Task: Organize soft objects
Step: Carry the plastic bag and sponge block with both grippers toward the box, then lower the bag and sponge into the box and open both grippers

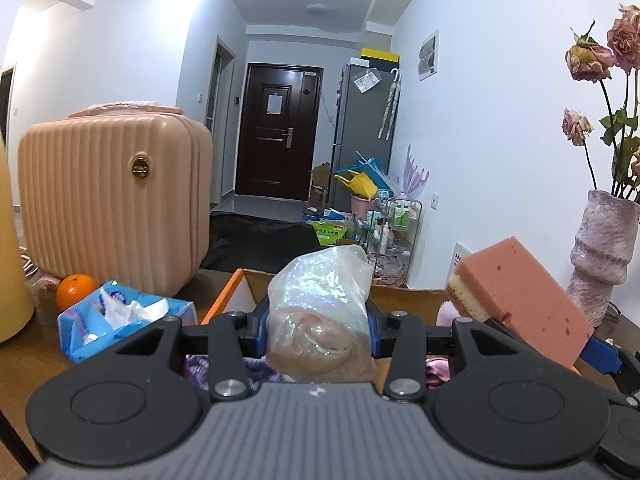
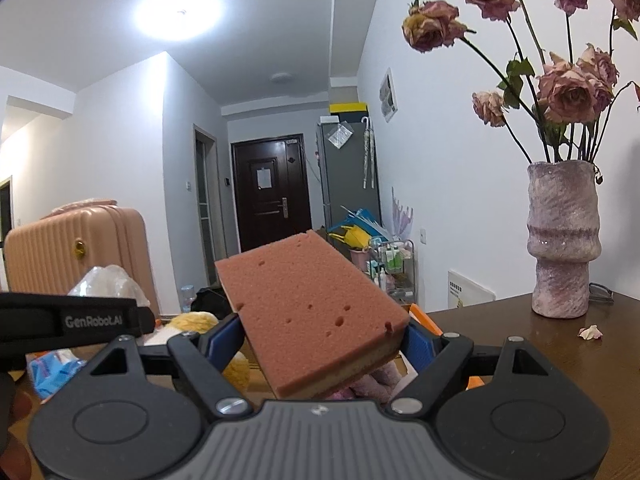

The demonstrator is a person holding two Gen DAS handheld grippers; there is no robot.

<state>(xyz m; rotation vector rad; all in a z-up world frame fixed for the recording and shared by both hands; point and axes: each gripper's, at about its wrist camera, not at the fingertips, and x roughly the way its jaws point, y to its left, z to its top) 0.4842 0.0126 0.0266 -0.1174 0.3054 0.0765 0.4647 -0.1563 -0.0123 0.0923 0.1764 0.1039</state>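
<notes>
Dark wooden worktop (image 2: 520, 340) under both grippers, hallway beyond. Left gripper (image 1: 318, 320): jaws pinching a clear iridescent plastic bag of beige soft stuff (image 1: 320, 312). Right gripper (image 2: 324, 336): jaws spread wide, clamped on a pink-and-yellow rectangular foam sponge (image 2: 316, 312), tilted. Just below and ahead of both jaws, an open cardboard box with orange edge (image 1: 228, 292) holds purple and pink soft items.

Judged step: carrying both to the box. Next: lower each over the opening, release.

Box interior mostly hidden by grippers; bag contents unclear.
</notes>
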